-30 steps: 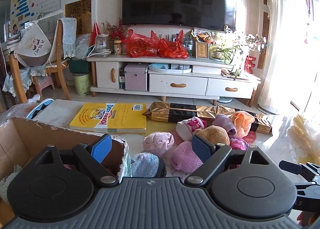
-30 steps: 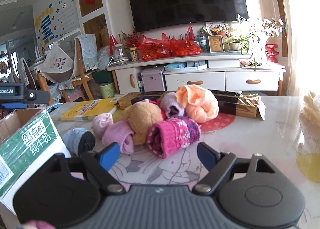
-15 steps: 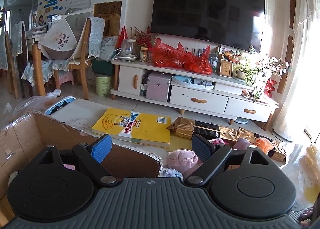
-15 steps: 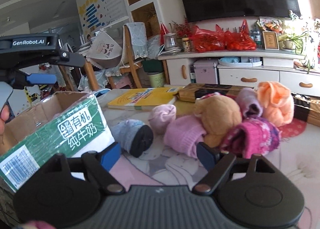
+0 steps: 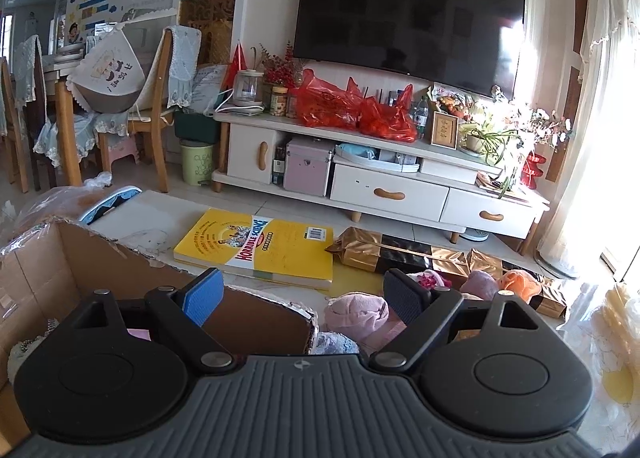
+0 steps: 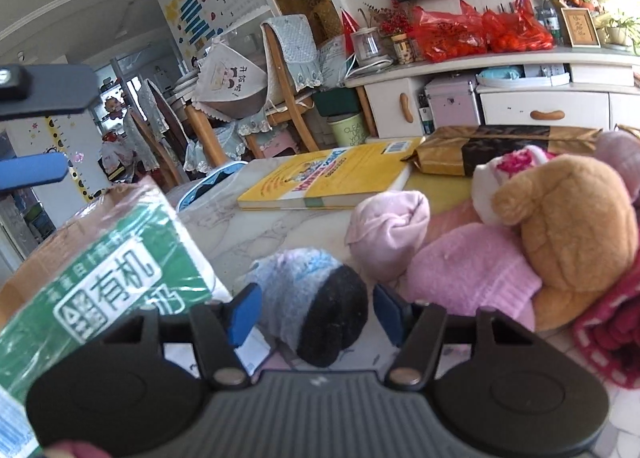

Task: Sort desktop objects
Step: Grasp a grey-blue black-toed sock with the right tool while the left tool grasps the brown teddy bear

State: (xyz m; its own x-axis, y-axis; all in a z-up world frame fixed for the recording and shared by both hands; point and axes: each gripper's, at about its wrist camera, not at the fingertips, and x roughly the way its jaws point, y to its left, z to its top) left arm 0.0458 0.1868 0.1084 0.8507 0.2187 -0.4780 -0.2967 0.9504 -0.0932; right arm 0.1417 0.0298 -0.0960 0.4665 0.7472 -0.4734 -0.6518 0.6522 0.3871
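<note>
A dark television (image 5: 408, 13) hangs on the white wall above a white cabinet (image 5: 376, 181) — wooden chairs (image 5: 160, 105) left, sunlit curtain (image 5: 600, 137) right.

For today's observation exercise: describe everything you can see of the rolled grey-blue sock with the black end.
The grey-blue sock is a fuzzy knitted roll, pale blue-grey with a black end facing the camera. It lies on its side on the marbled table, beside the green carton. The right gripper, just closing, straddles it; contact is unclear.

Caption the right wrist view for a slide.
Right tool, closing, straddles a blue-grey sock roll beside the green-printed carton.
</note>
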